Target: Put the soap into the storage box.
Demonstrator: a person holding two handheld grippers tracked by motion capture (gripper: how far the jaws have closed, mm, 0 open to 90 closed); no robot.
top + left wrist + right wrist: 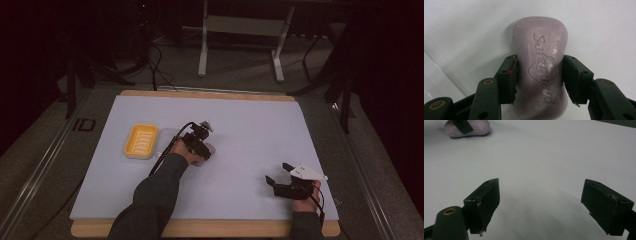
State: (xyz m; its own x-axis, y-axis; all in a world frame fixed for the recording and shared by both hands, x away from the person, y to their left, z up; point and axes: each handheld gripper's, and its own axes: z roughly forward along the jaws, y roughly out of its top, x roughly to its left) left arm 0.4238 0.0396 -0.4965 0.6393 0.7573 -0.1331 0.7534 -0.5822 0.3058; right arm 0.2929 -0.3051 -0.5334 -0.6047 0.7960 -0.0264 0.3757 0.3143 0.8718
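I am clamping my left gripper (pixel 540 77) on the soap bar (pixel 540 57), whose slick, rounded sides risk squirting out.

The high view looks forward and down over the whole tabletop (pixel 250 125). The left gripper view sits close above the soap bar (pixel 540 65). The right gripper view looks low across the tabletop toward that same soap bar.

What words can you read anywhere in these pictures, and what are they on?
"Safeguard" - pressed into the top of the pale purple soap, over a shield shape, held in the left claw.
"ID" - on the floor strip left of the table; may be part of a longer mark.
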